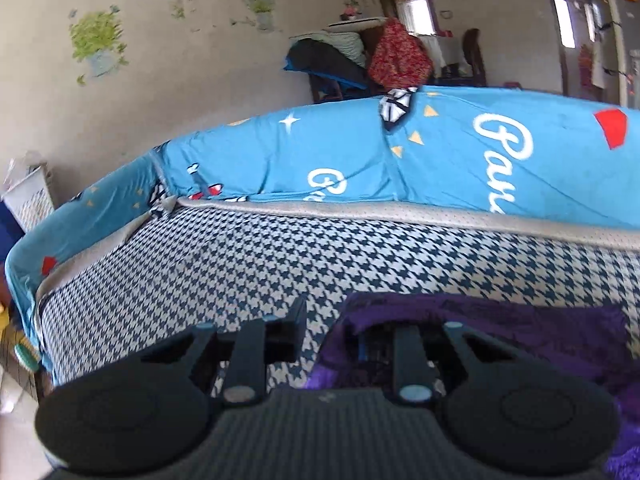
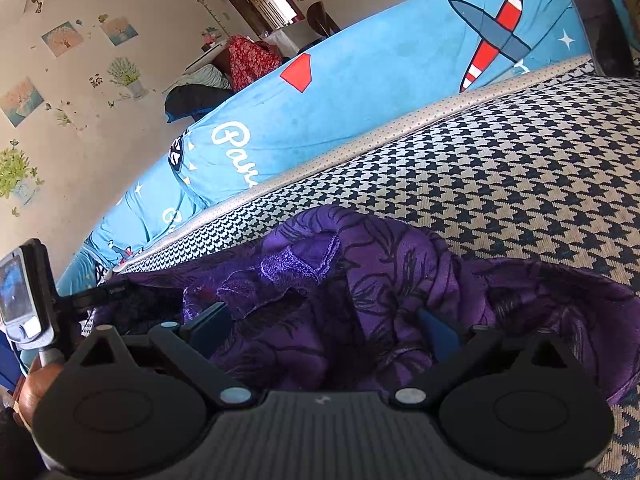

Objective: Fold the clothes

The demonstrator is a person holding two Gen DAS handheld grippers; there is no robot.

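Jaws: your left gripper (image 1: 320,340) clenched on purple garment (image 2: 360,280) edge; right gripper (image 2: 326,326) spread around bunched cloth. Garment crumpled on bed (image 2: 500,184), folding barely begun.

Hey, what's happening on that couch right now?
A person is folding a purple garment on a houndstooth seat cushion, with a pair of tongs in each hand. The left tongs are closed on the garment's edge. The right tongs have bunched purple fabric between their fingers, though how firmly they grip is unclear. A blue printed cover drapes the backrest behind.
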